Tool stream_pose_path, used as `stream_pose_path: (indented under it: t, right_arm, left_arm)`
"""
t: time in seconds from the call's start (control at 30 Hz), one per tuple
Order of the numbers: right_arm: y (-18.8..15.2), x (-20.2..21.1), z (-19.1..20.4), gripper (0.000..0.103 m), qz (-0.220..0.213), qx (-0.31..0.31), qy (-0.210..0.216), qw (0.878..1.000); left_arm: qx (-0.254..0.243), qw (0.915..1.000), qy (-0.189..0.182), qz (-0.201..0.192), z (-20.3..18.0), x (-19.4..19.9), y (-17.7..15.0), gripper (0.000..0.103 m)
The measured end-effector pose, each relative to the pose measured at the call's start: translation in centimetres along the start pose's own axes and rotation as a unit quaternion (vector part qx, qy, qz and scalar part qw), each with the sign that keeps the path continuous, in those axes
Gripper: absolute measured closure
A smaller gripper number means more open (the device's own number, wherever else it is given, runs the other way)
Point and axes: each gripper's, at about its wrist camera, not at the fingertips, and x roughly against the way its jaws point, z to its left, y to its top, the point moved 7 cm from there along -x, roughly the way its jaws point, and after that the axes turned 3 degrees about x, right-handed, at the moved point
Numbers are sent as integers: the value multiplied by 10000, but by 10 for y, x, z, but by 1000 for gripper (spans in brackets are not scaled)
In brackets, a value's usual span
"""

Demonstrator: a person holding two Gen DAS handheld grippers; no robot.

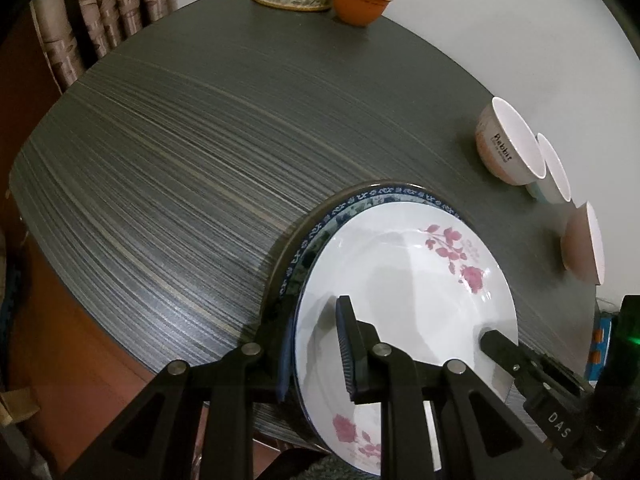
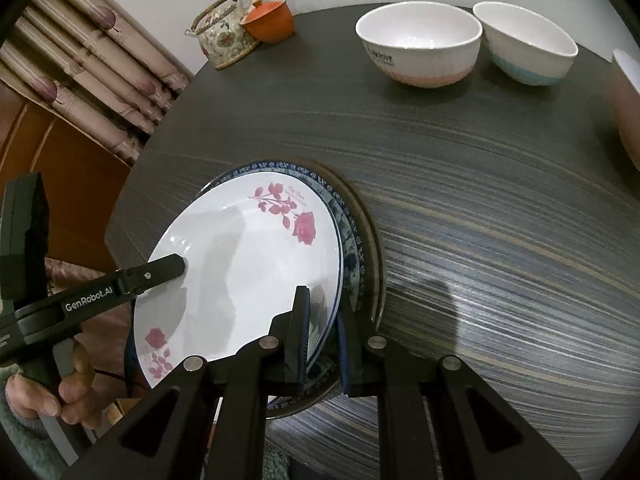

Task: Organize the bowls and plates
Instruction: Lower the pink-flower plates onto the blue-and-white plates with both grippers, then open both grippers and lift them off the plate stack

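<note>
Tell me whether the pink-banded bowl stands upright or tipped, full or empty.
Upright and empty. The pink-banded bowl sits on its base on the table, rim up, its white inside bare.

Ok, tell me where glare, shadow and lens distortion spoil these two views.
Left wrist view: fisheye bends the table edge; soft gripper shadows cross the rose plate; the wall behind is washed out. Right wrist view: a bright sheen and one dark shadow lie on the table right of the plates; bowls stay sharp.
</note>
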Motion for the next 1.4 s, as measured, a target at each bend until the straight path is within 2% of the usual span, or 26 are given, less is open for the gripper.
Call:
stream_pose_path:
  t: [0.33, 0.6, 0.93, 1.1, 1.4]
  right_arm:
    - [2, -10, 2, 86, 52, 6, -94, 9999]
    - [1, -13, 13, 70, 81, 161, -153, 9997]
    - [3, -15, 24, 56, 202, 248, -275, 9991]
    - [6, -18, 31, 45, 253, 310, -330, 9987]
    - [10, -21, 35, 42, 281, 301, -362, 9985]
  left_arm:
    - [26, 10000, 11, 27, -5, -5, 5, 83]
    - [75, 9999, 50, 110, -7, -8, 7, 80]
    - [-22, 9996, 262, 94, -13, -10, 6, 76]
    - [-31, 9994, 336, 48, -16, -9, 6, 72]
    - [-40, 9994, 324, -61, -17, -5, 9, 71]
